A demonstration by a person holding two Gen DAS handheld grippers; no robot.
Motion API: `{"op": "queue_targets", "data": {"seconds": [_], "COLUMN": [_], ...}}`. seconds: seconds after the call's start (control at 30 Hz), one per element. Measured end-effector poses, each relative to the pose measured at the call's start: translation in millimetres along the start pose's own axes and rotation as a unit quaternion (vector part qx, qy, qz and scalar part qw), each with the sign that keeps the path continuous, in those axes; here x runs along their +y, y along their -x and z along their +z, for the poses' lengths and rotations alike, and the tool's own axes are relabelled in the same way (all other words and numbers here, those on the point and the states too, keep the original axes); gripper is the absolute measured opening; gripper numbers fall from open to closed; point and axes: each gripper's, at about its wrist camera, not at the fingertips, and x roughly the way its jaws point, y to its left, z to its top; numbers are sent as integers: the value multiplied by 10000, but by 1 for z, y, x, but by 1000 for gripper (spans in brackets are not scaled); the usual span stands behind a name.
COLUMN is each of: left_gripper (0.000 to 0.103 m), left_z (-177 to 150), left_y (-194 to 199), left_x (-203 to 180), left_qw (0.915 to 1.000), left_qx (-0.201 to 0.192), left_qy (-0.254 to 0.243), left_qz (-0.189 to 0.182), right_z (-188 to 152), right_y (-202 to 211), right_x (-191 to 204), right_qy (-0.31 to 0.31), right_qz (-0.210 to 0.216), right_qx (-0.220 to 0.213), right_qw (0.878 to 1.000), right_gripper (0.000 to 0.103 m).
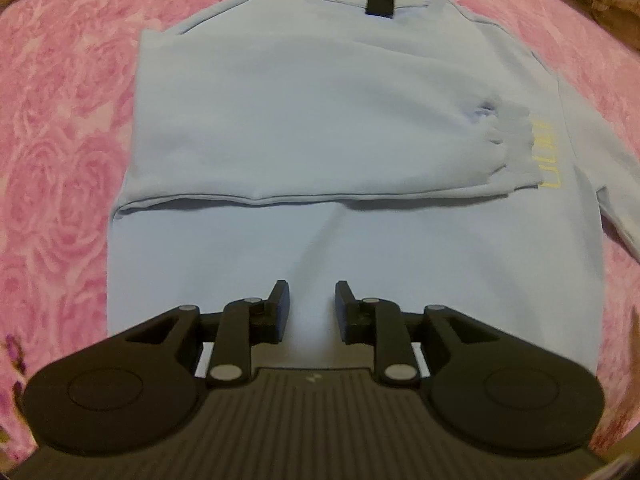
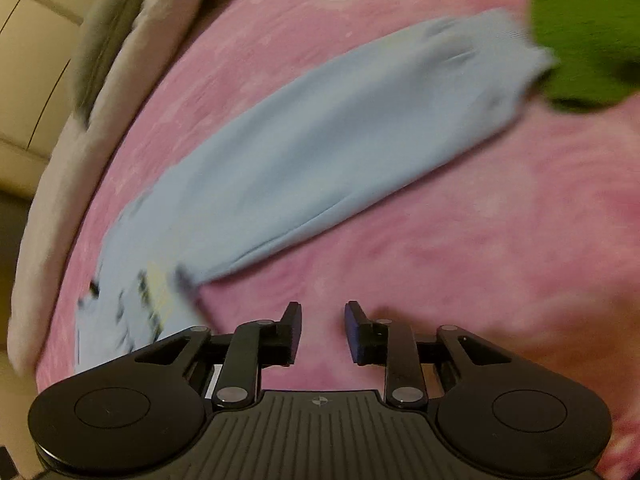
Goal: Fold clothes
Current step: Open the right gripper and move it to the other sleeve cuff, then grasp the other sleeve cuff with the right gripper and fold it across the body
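A light blue sweatshirt [image 1: 312,92] lies flat on a pink rose-patterned cover [image 1: 60,128], its collar with a black label [image 1: 379,5] at the far side. One sleeve [image 1: 360,152] is folded across the body, its cuff by yellow lettering [image 1: 550,156]. My left gripper [image 1: 312,308] is open and empty, hovering over the sweatshirt's lower part. In the right wrist view the other sleeve [image 2: 340,148] stretches out over the pink cover [image 2: 480,240]; this view is blurred. My right gripper [image 2: 323,332] is open and empty above the cover, just near of the sleeve.
A green cloth [image 2: 588,28] lies by the sleeve's cuff at the upper right. A beige edge [image 2: 72,168] borders the cover at the left, with a cream surface [image 2: 28,80] beyond it.
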Motion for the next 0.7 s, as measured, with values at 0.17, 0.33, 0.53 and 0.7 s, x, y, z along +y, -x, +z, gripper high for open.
{"op": "queue_targets", "data": {"seconds": [0.17, 0.33, 0.53, 0.7], "left_gripper": [27, 27, 27, 27], "left_z": [-5, -6, -7, -5], "left_y": [21, 25, 24, 24], "left_x": [-22, -25, -14, 7], "left_qw": [9999, 9996, 9991, 9985], "left_qx": [-94, -149, -198, -289], "left_qy": [70, 202, 350, 434], "left_qz": [-42, -131, -139, -144], "right_z": [17, 44, 55, 51], "right_y": [19, 21, 15, 4], "right_x": [-13, -68, -117, -126], "right_qy": [436, -997, -2341, -2835], "right_qz": [-645, -273, 203, 444], "right_qx": [4, -576, -1249, -1609], "right_qw": [9970, 9930, 9640, 9443], "right_gripper": [32, 34, 35, 34]}}
